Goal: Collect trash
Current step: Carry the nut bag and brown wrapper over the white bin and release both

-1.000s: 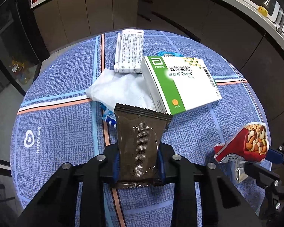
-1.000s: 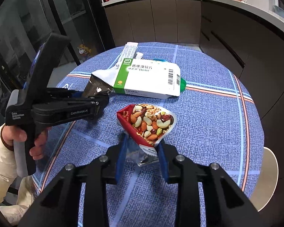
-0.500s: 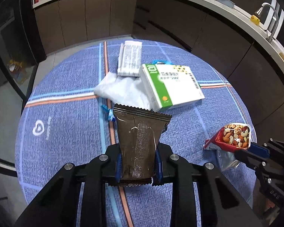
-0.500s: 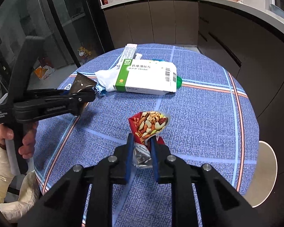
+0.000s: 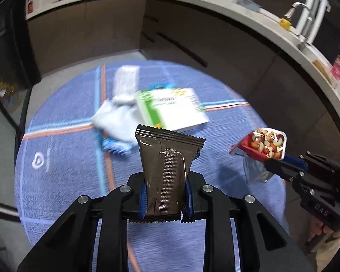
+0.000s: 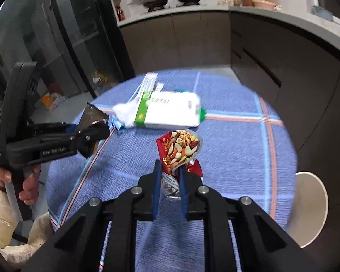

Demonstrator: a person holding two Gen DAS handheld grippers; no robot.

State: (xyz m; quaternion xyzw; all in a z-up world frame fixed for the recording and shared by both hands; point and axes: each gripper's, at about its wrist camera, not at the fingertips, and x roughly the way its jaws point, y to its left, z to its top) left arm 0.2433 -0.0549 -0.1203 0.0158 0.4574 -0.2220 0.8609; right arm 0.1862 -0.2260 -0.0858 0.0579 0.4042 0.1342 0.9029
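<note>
Step in hand: carry-off, both pieces lifted clear of the round blue checked tabletop [image 5: 56, 181]; the next move calls for a bin, none in view. Left tool [image 5: 166, 200] clamped on a dark brown glossy foil wrapper [image 5: 166, 170], upright, crimped top edge; right tool [image 6: 170, 195] pinched tight on a red crumpled nut-mix packet [image 6: 181, 151]. Remaining at far centre: white-and-green cardboard medicine box [image 6: 167, 113] beside white crumpled tissue [image 5: 117, 122].

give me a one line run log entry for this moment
left gripper: shut on brown wrapper | right gripper: shut on nut packet | both clear of table
</note>
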